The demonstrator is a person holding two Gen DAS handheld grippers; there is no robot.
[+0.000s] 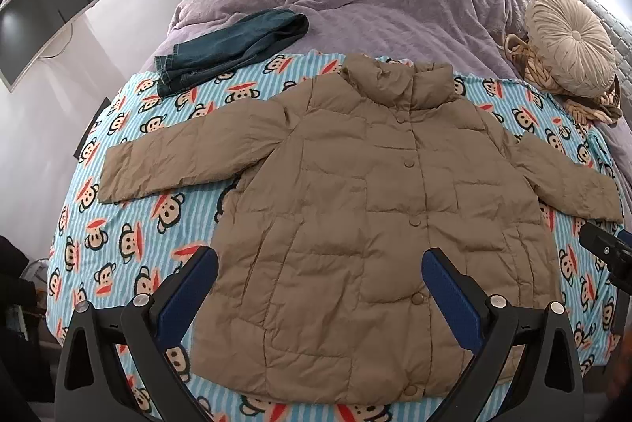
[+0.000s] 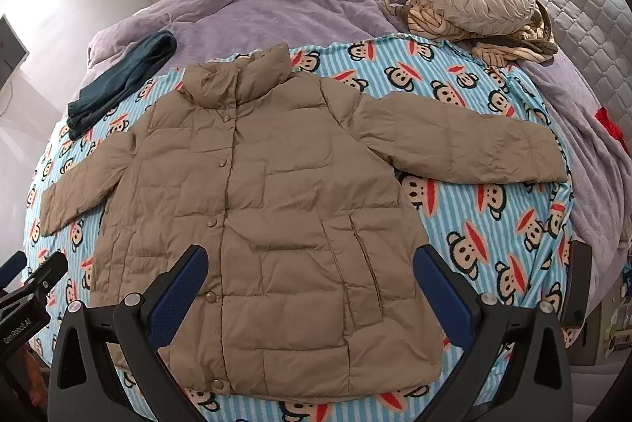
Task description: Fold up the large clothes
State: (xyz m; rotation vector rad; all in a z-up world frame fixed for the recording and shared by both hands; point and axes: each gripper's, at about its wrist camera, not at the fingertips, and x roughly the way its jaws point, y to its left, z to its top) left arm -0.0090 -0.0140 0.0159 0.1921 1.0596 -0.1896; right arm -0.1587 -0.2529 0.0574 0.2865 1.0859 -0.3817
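the tan jacket (image 1: pixel 355 224) is lying flat and buttoned on the monkey blanket (image 1: pixel 130 236) on the bed, both sleeves out, so no fold is showing yet. the left hand-held gripper (image 1: pixel 320 284) and right hand-held gripper (image 2: pixel 310 280) are hovering spread above its hem, gripping nothing.
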